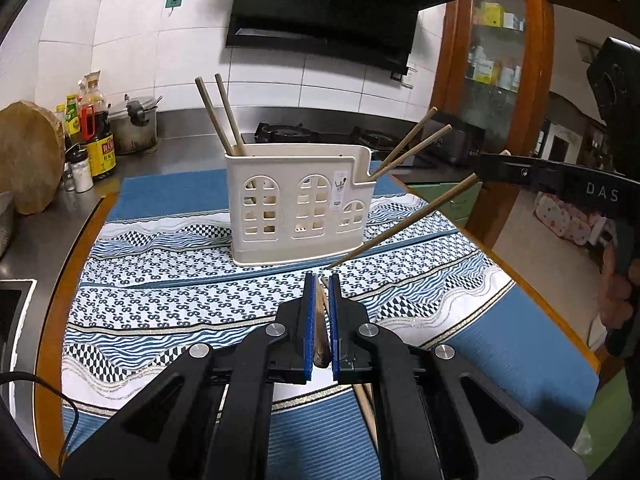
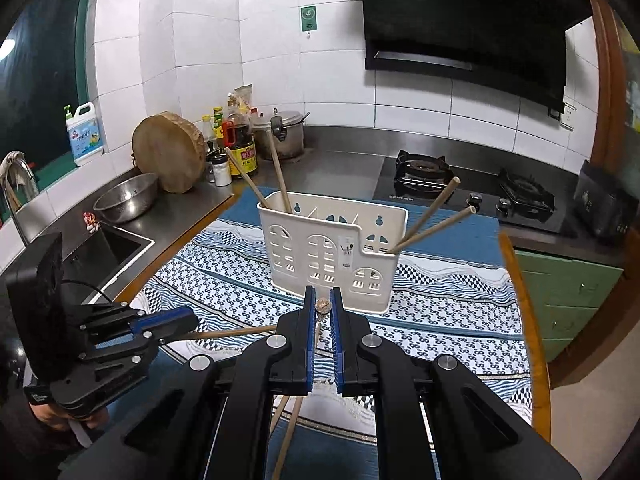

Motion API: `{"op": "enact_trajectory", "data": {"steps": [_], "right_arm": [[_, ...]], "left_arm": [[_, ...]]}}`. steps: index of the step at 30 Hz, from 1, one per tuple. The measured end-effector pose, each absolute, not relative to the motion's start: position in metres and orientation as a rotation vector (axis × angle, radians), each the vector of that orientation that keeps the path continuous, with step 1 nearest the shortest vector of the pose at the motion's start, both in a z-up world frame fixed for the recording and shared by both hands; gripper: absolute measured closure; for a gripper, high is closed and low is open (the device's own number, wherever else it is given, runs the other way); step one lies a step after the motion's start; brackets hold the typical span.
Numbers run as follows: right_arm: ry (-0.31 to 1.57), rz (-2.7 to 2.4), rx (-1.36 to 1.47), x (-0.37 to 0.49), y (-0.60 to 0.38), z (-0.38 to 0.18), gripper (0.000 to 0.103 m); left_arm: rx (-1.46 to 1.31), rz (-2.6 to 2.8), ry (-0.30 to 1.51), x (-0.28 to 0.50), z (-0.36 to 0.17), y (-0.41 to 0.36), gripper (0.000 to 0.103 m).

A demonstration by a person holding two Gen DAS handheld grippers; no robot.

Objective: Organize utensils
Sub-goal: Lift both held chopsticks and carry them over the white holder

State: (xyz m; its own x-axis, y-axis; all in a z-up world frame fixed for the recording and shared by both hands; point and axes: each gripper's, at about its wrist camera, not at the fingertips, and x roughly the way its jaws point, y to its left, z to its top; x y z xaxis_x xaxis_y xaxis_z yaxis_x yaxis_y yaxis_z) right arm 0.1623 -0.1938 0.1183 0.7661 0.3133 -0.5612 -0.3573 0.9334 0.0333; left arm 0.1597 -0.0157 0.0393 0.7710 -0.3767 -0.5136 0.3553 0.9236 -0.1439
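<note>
Chopsticks of slender brown wood are clamped one per gripper: left gripper [image 1: 322, 280] and right gripper [image 2: 322, 292] each closed on a stick, long axes slanting; cream plastic holder [image 2: 332, 248] stands directly ahead, nearer the right.

The utensil holder [image 1: 298, 210] was cream white, pierced with arched window cut-outs. The chopsticks [image 1: 224, 116] standing in it were plain light-brown wood. The tablecloth [image 1: 168, 276] carried blue and white bands: wavy stripes, checkered diamonds and small ring motifs, edged with solid blue at the near and far ends. The table rim [image 1: 52, 312] showed orange-brown wood. Both grippers were black with blue finger pads [image 1: 309, 328]. On the far wall, white tiles [image 2: 200, 40] met a black range hood [image 2: 460, 20]. The cabinets [image 2: 568, 300] on the right were green.
</note>
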Motion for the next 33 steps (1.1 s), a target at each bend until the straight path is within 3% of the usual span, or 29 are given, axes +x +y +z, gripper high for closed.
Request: {"op": "enact_trajectory", "data": {"steps": [33], "right_arm": [[0.534,0.367,-0.084,0.168,-0.196,0.148,0.096]], "left_arm": [[0.002,-0.477,0.447,0.179,0.107,-0.029,0.098]]}}
